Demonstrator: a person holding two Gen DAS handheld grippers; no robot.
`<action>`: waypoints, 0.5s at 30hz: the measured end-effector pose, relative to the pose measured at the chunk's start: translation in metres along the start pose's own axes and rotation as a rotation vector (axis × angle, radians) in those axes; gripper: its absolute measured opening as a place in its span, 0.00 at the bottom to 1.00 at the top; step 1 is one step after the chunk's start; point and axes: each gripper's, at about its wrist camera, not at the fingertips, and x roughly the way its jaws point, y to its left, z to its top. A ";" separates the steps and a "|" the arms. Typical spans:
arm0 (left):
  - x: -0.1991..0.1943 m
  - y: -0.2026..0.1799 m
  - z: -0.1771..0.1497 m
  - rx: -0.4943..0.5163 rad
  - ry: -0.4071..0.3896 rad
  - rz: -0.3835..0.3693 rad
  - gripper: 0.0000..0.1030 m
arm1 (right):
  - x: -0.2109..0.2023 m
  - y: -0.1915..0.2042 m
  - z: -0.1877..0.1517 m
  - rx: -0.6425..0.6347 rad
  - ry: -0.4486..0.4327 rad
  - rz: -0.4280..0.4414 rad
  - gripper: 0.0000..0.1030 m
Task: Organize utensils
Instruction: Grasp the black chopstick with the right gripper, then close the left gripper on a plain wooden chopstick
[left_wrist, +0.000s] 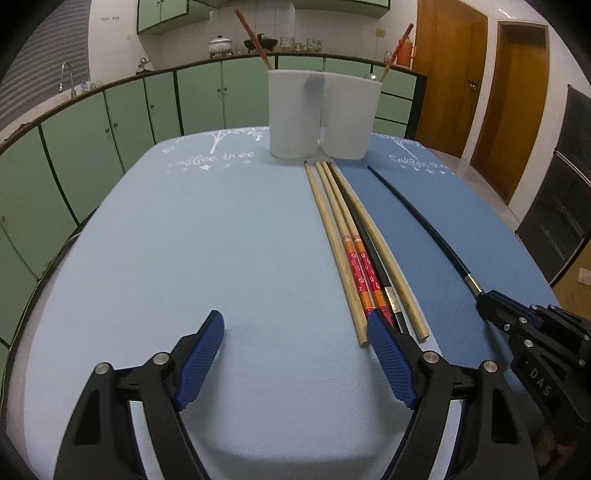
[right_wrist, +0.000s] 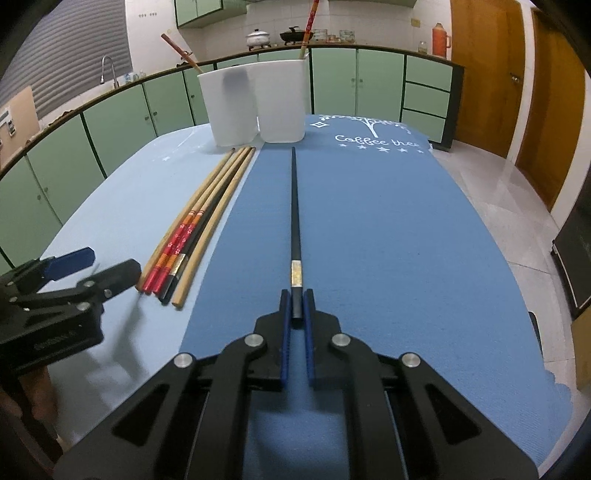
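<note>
Left gripper (left_wrist: 295, 354) is hovering wide open, nothing between its pads, its right pad lying just beside the butt ends of the loose chopsticks (left_wrist: 354, 254). Bare light-blue mat (left_wrist: 184, 240) is lying open to its left. Two white holders (right_wrist: 255, 107) are standing touching at the far edge, each holding a red chopstick. Right gripper (right_wrist: 296, 317) is clamping a black chopstick (right_wrist: 294, 206) by its butt end over the dark-blue mat (right_wrist: 388, 240), clear room lying rightward. Green cabinets (left_wrist: 110, 122) are lining the room behind.
</note>
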 end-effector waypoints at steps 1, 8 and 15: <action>0.001 -0.001 0.000 0.002 0.002 -0.005 0.75 | 0.000 0.000 0.000 0.000 0.000 0.001 0.06; 0.003 -0.002 0.001 -0.003 0.014 0.005 0.67 | 0.000 -0.001 -0.001 0.008 0.000 0.007 0.06; 0.003 0.010 0.000 -0.024 0.025 0.046 0.61 | 0.000 -0.001 -0.001 0.011 0.000 0.013 0.06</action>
